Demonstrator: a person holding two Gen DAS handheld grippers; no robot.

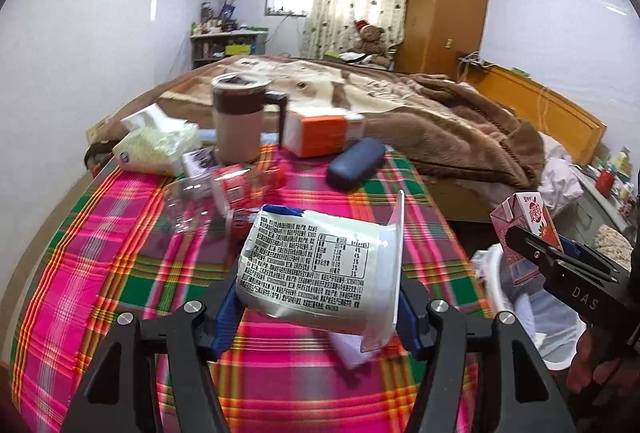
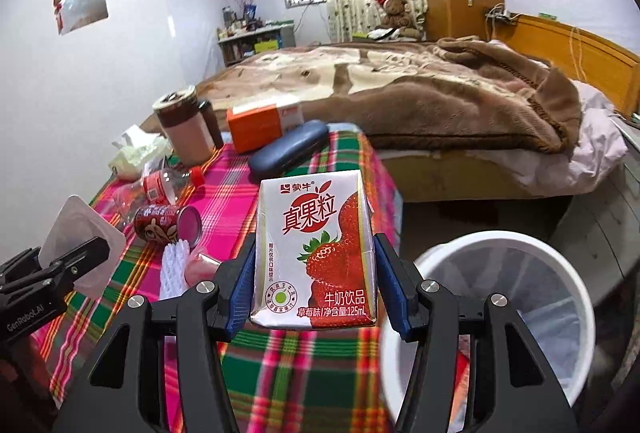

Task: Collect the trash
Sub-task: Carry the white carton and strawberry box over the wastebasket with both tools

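Left gripper (image 1: 320, 307) clamps a yogurt cup (image 1: 320, 269); right gripper (image 2: 316, 287) clamps a strawberry milk carton (image 2: 316, 249); the smooth cup, tilted between the jaws, could slip short of the bin (image 2: 500, 245).

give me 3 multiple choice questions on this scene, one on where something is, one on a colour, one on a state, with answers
1. Where is the white bin?
A. on the bed
B. beside the table's right edge, lower than the tabletop
C. on the table beside the mug

2. What colour is the glasses case?
A. dark blue
B. yellow
C. white

3. What is the state of the right gripper?
A. open and empty
B. shut on a red can
C. shut on the strawberry milk carton

Answers:
1 B, the right wrist view shows its rim below the plaid tablecloth edge.
2 A, its shell is navy.
3 C, both blue pads press on the carton's sides.
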